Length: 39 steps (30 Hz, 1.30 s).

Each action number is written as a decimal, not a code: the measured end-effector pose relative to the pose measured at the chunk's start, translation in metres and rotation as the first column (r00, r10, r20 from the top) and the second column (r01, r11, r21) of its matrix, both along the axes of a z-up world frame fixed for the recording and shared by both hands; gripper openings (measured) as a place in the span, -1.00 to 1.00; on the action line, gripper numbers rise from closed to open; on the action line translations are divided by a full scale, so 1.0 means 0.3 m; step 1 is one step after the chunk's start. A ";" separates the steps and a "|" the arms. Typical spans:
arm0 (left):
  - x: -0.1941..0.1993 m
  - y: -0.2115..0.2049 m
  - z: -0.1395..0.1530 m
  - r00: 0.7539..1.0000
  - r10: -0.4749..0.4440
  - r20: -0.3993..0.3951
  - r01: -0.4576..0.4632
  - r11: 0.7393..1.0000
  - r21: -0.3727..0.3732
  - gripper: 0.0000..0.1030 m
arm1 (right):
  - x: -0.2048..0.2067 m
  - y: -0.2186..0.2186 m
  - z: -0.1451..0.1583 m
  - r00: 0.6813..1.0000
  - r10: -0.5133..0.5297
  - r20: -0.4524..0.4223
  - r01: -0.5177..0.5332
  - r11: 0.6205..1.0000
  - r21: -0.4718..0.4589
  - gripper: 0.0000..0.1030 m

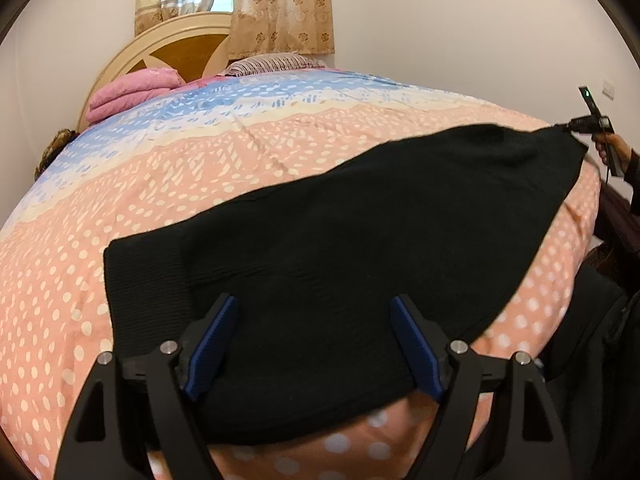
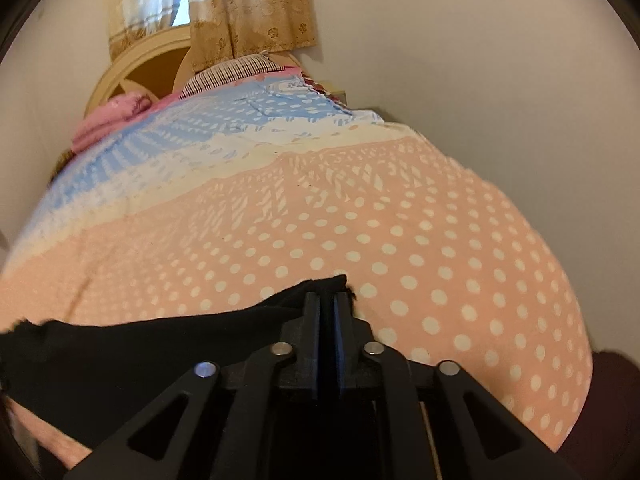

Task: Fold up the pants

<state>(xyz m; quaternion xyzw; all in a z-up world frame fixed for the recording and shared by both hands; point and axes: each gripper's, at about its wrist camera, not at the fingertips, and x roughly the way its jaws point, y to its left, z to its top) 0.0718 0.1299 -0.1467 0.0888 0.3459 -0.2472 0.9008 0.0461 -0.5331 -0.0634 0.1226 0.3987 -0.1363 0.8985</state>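
Black pants (image 1: pixel 340 248) lie spread flat across a bed's polka-dot quilt (image 1: pixel 160 184), running from just under the left gripper (image 1: pixel 314 344) out to the far right, where the right gripper (image 1: pixel 584 124) meets one corner of the cloth.

The fabric looks like a soft, light knit with a ribbed band at the end nearest the left gripper. It is limp and drapes to the bed, so it should fold without resistance but will sag and bunch if lifted by one point alone. By this judgement the corners and hems are the places to take hold, pinching through both layers so they travel together.

The left gripper stands wide, its blue pads (image 1: pixel 212 344) apart and poised over the near end of the pants, with cloth lying between and ahead of them; neither pad appears to press on it.

In the right wrist view, the right gripper (image 2: pixel 327 308) is drawn narrow, its pads nearly together at a corner of the pants (image 2: pixel 160 344), which stretch away to its left over the quilt (image 2: pixel 440 264). A tip of dark cloth shows just past the fingertips, so the corner seems to be pinched, though the slim gap between the pads is too dark to be sure.
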 end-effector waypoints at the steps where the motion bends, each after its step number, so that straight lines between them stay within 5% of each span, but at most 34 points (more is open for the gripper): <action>1: -0.015 -0.011 0.015 1.000 -0.016 0.013 0.016 1.000 -0.005 0.58 | -0.024 0.002 0.016 1.000 -0.014 0.012 0.014 1.000 -0.017 -0.21; 4: -0.053 -0.059 0.041 0.997 -0.060 0.054 0.059 0.998 0.016 0.58 | -0.110 0.058 0.083 0.998 0.004 0.063 0.000 0.998 -0.060 -0.20; 7: -0.057 -0.101 0.028 0.994 -0.102 0.050 0.100 0.994 0.054 0.59 | -0.180 0.164 0.113 0.980 0.156 0.123 -0.161 0.987 0.028 -0.20; 11: -0.034 -0.107 -0.006 0.995 -0.103 0.016 0.102 0.993 0.057 0.59 | -0.183 0.294 -0.001 0.961 0.277 -0.012 -0.276 0.961 0.006 -0.06; 13: -0.025 -0.094 -0.007 0.996 -0.090 0.005 0.089 0.995 0.032 0.63 | -0.173 0.296 -0.085 0.963 0.257 -0.076 -0.261 0.964 -0.048 -0.05; 19: -0.061 -0.041 0.044 0.997 -0.030 0.070 0.027 0.998 0.048 0.63 | -0.248 0.202 0.029 0.970 0.211 0.118 -0.213 0.977 -0.001 -0.05; 21: -0.047 0.016 0.060 0.994 0.052 0.094 -0.056 0.998 0.038 0.76 | -0.258 0.145 0.060 0.979 0.140 0.146 -0.141 0.990 -0.006 -0.05; 25: 0.006 0.139 0.044 0.969 0.237 0.074 -0.237 0.971 -0.010 0.79 | -0.233 -0.027 0.015 0.992 -0.017 0.128 -0.001 0.990 0.139 -0.05; 33: 0.061 0.179 -0.028 0.946 0.323 0.019 -0.322 0.946 -0.014 0.82 | -0.188 -0.040 -0.067 0.985 0.068 0.160 -0.113 0.950 0.293 -0.05; 34: 0.059 0.179 -0.032 0.945 0.325 0.020 -0.325 0.946 -0.020 0.84 | -0.179 -0.024 -0.070 0.985 0.073 0.154 -0.114 0.955 0.275 -0.07; 37: 0.064 0.183 -0.035 0.943 0.333 0.008 -0.332 0.942 -0.047 0.89 | -0.182 -0.020 -0.059 0.985 0.053 0.162 -0.100 0.950 0.296 -0.81; 39: 0.059 0.185 -0.033 0.944 0.330 0.008 -0.329 0.943 -0.055 0.89 | -0.198 0.013 -0.022 0.974 0.069 0.214 -0.133 0.944 0.301 -0.81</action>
